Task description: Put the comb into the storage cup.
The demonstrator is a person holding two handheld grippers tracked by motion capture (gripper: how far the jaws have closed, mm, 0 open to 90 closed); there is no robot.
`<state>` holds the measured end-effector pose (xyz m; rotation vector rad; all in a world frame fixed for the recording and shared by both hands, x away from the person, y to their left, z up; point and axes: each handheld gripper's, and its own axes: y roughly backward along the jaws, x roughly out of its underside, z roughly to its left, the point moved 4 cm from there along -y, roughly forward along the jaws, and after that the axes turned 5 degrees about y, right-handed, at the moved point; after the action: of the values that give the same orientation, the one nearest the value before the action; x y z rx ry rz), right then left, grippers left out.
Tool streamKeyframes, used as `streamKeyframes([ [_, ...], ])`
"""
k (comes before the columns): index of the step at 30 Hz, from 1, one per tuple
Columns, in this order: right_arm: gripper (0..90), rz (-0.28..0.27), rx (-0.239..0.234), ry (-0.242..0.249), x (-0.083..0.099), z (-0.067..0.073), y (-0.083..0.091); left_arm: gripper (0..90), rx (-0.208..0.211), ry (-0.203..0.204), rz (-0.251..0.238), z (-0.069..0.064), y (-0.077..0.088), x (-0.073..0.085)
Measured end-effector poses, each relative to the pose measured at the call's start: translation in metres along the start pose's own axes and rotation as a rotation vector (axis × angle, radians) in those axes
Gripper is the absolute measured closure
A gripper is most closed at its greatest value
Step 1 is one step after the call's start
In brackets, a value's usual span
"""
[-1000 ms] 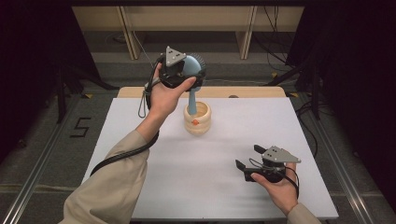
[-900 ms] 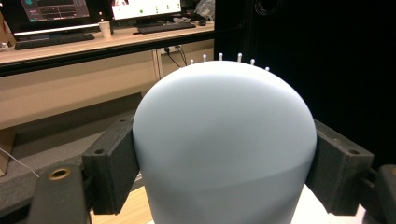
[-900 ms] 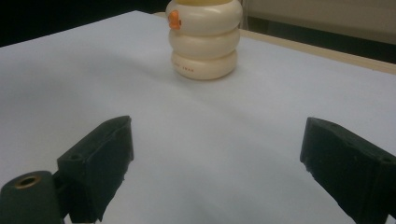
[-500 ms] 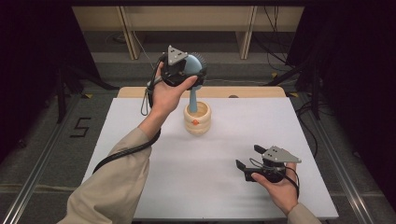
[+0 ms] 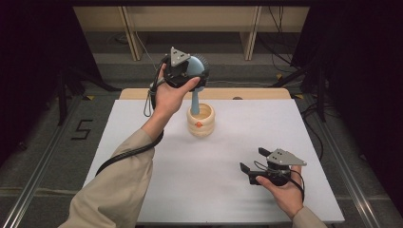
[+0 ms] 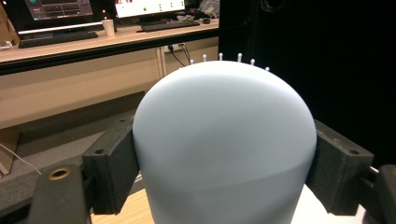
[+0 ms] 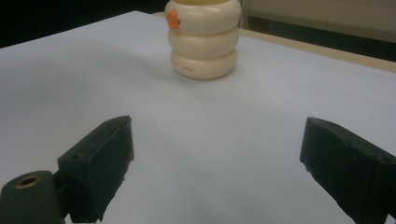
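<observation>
A pale blue hairbrush [image 5: 195, 71] stands upright with its handle down in a cream ribbed holder [image 5: 200, 120] at the back middle of the white table [image 5: 142, 142]. My left gripper [image 5: 190, 72] is raised above the holder and shut on the brush's round head [image 6: 223, 140], with both pads pressing its sides; white bristle tips show over the top. My right gripper [image 5: 251, 160] rests low at the front right, open, with nothing between its jaws. In the right gripper view the holder [image 7: 204, 39] stands farther off, with an orange mark near its top.
The white table surface ends in a wooden strip [image 5: 256, 93] at the back. Beyond it stand table legs and cables on the floor. A desk with keyboards and monitors [image 6: 93, 28] is seen in the left gripper view.
</observation>
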<state>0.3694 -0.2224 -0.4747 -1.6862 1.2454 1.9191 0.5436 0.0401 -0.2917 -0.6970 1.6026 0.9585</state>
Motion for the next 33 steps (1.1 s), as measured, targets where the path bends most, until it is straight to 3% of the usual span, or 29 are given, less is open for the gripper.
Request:
streamKeyframes([
  [33, 10.8, -0.005, -0.005, 0.009, -0.0013, 0.0015, 0.0014, 20.2, 0.012, -0.006, 0.005, 0.0003, -0.0091, 0.0074],
])
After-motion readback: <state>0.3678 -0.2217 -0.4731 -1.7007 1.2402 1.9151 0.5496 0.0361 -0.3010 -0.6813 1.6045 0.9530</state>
